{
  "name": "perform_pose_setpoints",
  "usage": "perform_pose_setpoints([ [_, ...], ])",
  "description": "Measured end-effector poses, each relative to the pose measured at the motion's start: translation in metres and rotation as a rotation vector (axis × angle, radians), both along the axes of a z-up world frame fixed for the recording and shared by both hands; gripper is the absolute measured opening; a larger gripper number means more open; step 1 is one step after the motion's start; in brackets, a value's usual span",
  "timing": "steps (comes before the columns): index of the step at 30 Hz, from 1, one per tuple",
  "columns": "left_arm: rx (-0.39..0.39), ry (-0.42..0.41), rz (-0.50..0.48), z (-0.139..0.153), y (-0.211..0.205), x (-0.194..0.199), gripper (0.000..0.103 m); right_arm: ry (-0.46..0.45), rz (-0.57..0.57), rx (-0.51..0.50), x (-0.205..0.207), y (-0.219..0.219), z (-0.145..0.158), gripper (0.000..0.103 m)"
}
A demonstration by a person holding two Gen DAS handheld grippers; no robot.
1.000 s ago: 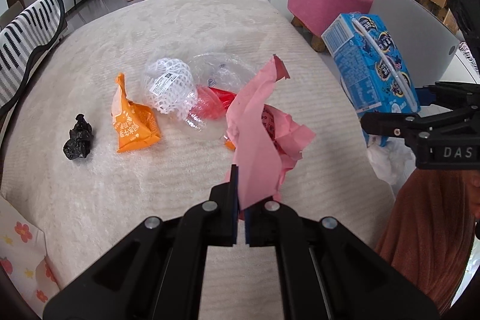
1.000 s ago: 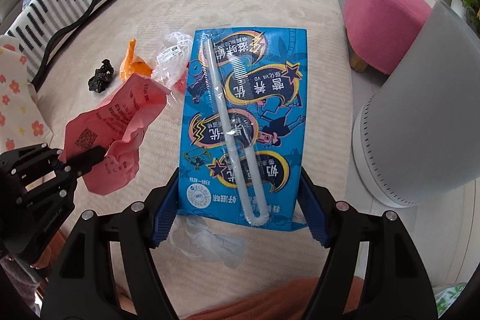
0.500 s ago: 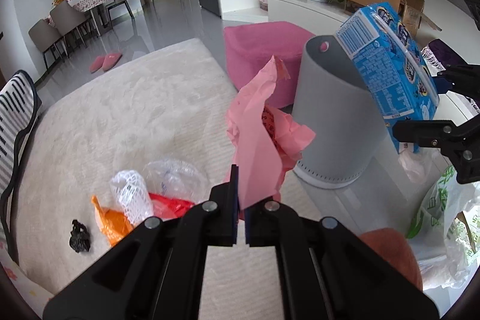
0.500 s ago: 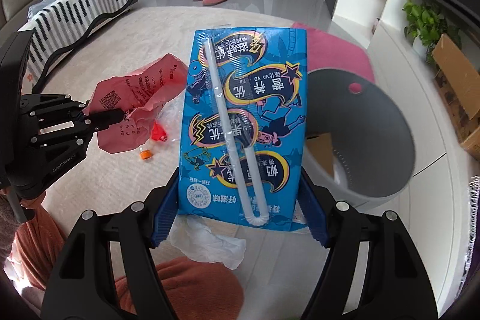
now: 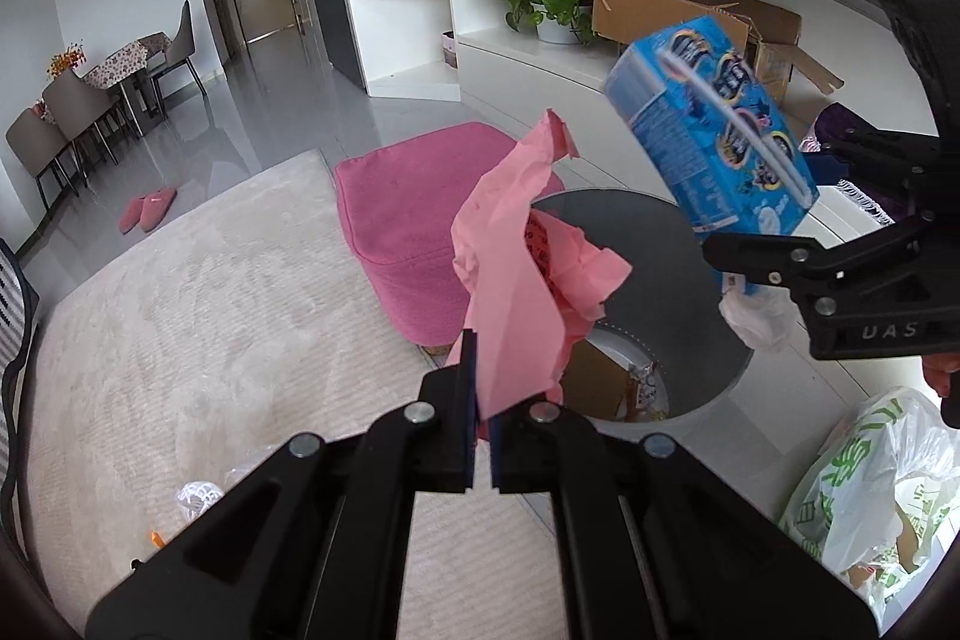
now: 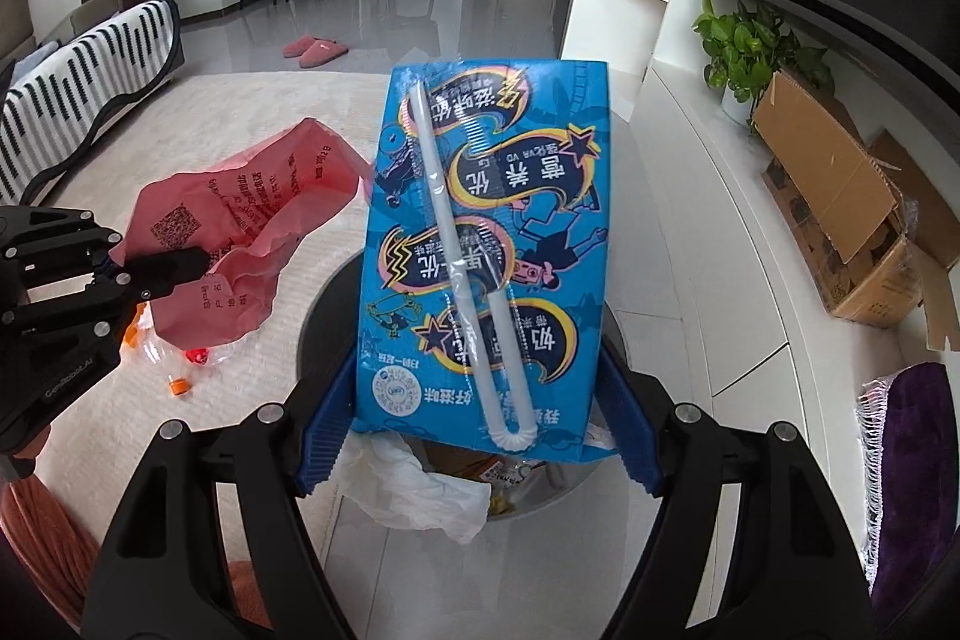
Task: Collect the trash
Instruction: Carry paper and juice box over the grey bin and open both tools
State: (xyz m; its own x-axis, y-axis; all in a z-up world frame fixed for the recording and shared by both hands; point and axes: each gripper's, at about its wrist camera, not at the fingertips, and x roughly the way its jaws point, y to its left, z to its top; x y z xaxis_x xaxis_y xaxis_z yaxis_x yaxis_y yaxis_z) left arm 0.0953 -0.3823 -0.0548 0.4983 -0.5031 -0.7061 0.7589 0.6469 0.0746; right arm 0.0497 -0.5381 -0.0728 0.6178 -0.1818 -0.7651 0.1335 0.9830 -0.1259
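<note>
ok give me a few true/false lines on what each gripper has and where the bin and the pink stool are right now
1. The left gripper is shut on the pink paper bag. True.
2. The right gripper holds an orange snack wrapper. False: it holds the blue milk carton, with a white tissue hanging below it.
3. The grey bin is empty. False: cardboard and wrappers lie inside.
4. The carton is above the bin's opening. True.
5. The pink stool stands on the far side of the room by the dining table. False: it stands right beside the bin.
</note>
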Motion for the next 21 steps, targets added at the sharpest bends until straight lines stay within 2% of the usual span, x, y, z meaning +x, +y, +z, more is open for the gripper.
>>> perform_pose_setpoints([
  [5,0.012,0.027,-0.023,-0.006,-0.024,0.005,0.003,0.021,-0.041,0.054,0.003,-0.028,-0.016,0.076],
  [10,0.027,0.042,-0.048,-0.012,-0.045,0.004,0.006,0.007,-0.050,0.050,-0.013,-0.036,-0.015,0.076],
  [14,0.024,0.125,-0.064,-0.021,-0.061,0.010,0.012,-0.008,-0.064,0.043,-0.026,-0.041,-0.008,0.076],
  [15,0.024,0.148,-0.066,-0.023,-0.065,0.012,0.025,-0.009,-0.066,0.041,-0.029,-0.041,-0.007,0.076],
  [16,0.021,0.158,-0.063,-0.025,-0.067,0.012,0.051,-0.011,-0.067,0.039,-0.032,-0.041,-0.005,0.076],
  [17,0.012,0.148,-0.054,-0.025,-0.067,0.011,0.065,-0.012,-0.068,0.036,-0.035,-0.040,-0.003,0.076],
  [18,-0.004,0.123,-0.048,-0.024,-0.065,0.007,0.075,-0.013,-0.067,0.036,-0.037,-0.039,-0.001,0.076],
  [21,-0.012,0.094,-0.055,-0.021,-0.057,0.000,0.075,-0.018,-0.054,0.041,-0.041,-0.034,0.004,0.076],
])
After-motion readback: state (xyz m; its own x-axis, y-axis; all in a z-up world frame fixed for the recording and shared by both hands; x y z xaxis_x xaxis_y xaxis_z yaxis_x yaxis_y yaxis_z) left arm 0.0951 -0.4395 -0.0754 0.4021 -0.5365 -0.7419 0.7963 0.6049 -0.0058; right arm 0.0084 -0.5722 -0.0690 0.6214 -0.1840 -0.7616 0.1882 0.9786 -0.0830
